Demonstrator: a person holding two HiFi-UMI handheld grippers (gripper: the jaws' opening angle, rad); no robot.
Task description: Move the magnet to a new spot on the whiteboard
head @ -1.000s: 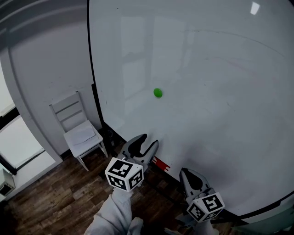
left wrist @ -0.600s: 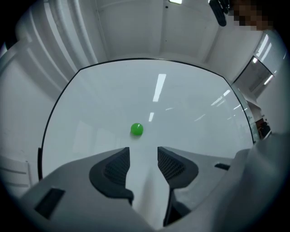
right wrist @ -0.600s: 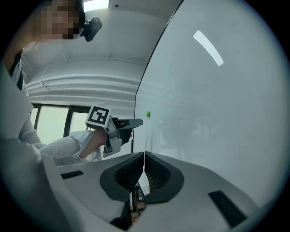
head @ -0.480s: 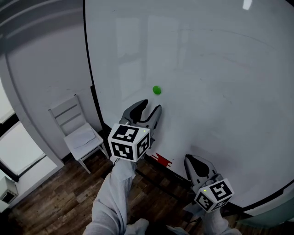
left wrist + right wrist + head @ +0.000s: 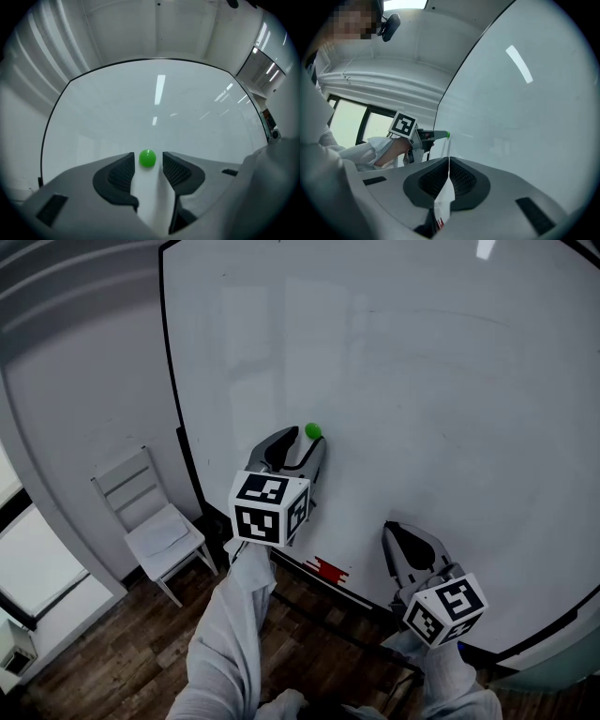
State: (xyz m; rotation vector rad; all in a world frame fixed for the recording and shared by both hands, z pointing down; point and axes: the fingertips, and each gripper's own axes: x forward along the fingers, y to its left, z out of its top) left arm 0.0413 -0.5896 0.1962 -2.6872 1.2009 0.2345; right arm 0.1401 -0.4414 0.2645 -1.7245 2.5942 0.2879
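Standing apart at a middle width, the jaws of the left tool [image 5: 147, 162] have the small green magnet [image 5: 313, 431] between their tips. In the left gripper view a thin gap shows on each side of the magnet, so the pads are not pressing on it and the tool holds nothing. The magnet sits on the whiteboard [image 5: 422, 381], in its left part, not far from the black left edge and about halfway up the part of the board that shows.

The jaws of the right tool [image 5: 448, 160] are closed together, pad against pad, with nothing between them.

The left arm, in a light grey sleeve [image 5: 234, 634], is stretched up and forward, and the left tool points up along the board toward the magnet. The right arm is low, and the right tool is held near the lower edge of the board, well apart from the magnet, with its tips pointing up.

I count one magnet, one whiteboard and two tools, each with one marker cube. One white chair [image 5: 150, 517] stands on the wooden floor [image 5: 112, 652] to the left of the board. One small red thing [image 5: 328, 570] lies at the board's lower edge; I cannot tell what it is.
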